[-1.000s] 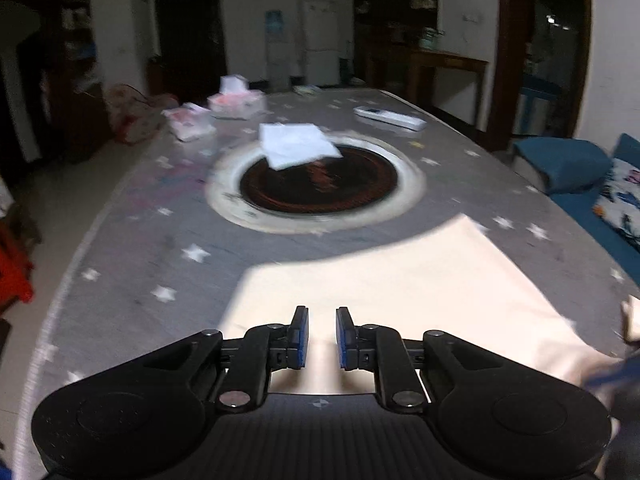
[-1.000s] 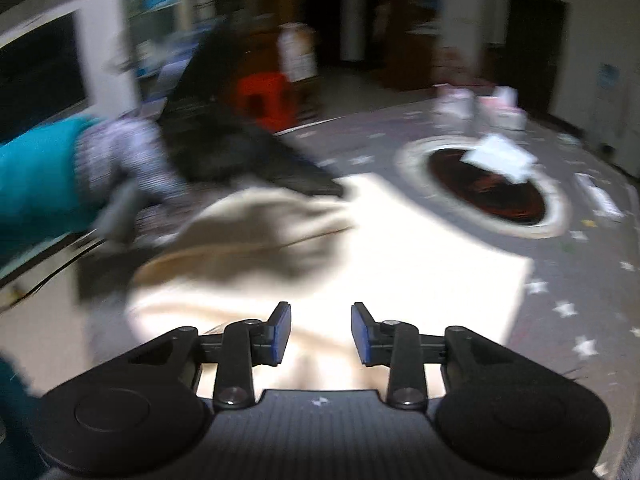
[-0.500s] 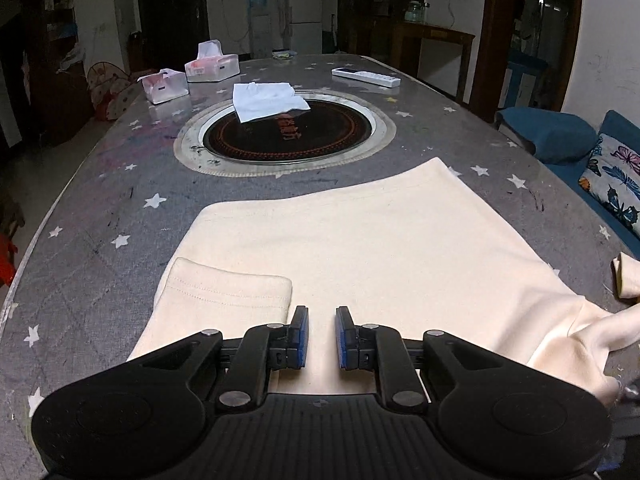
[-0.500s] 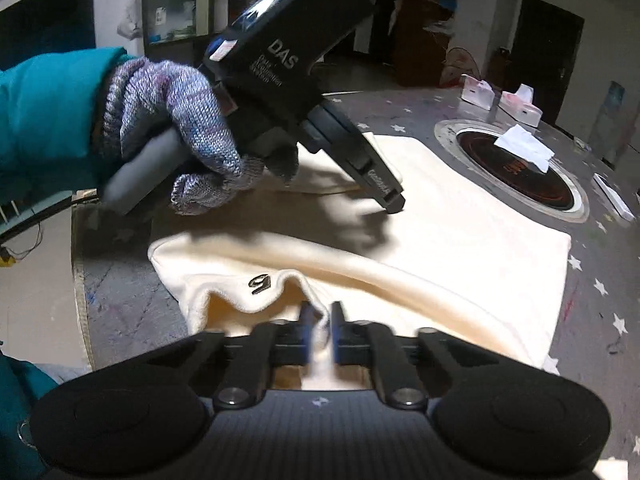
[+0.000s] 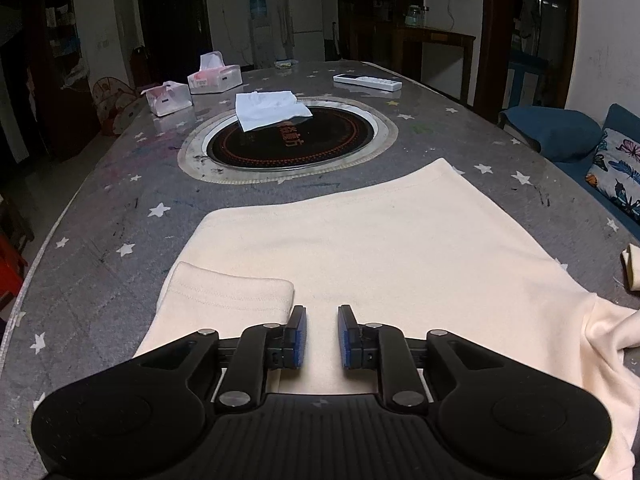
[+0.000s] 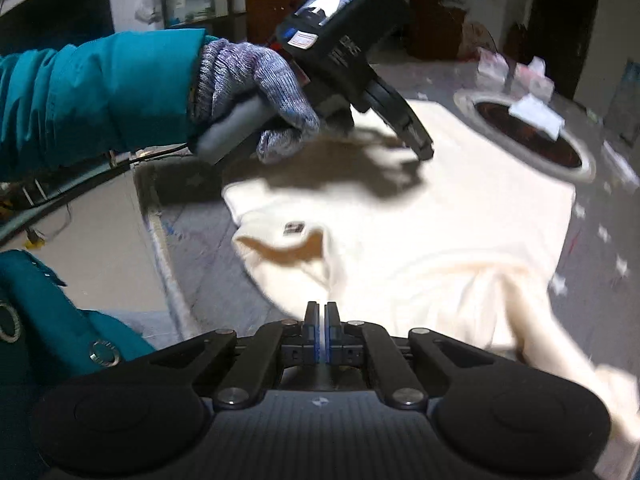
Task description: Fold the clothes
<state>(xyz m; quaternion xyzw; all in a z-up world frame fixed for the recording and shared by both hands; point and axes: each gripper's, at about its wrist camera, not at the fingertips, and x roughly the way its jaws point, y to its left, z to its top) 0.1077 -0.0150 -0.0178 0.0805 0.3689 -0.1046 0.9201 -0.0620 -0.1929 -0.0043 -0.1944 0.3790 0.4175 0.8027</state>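
A cream T-shirt (image 5: 380,240) lies spread on the grey star-patterned table (image 5: 120,200). One sleeve (image 5: 228,294) is folded in over the body at the near left. My left gripper (image 5: 322,336) is open and empty, low over the shirt next to that sleeve. In the right wrist view the shirt (image 6: 460,220) shows its collar with a dark label (image 6: 294,227). My right gripper (image 6: 321,334) is shut on the shirt's shoulder edge near the collar. The left gripper (image 6: 420,144) also shows there, held in a gloved hand, tips down on the shirt.
A round black cooktop (image 5: 288,136) is set in the table centre with a white cloth (image 5: 268,110) on it. Two tissue boxes (image 5: 214,76) and a remote (image 5: 368,82) stand farther back. A blue sofa (image 5: 580,148) is at the right. The table edge (image 6: 168,264) is close.
My right gripper has pulled the gripped shoulder edge toward the table edge, flattening the collar. My left gripper holds still over the shirt.
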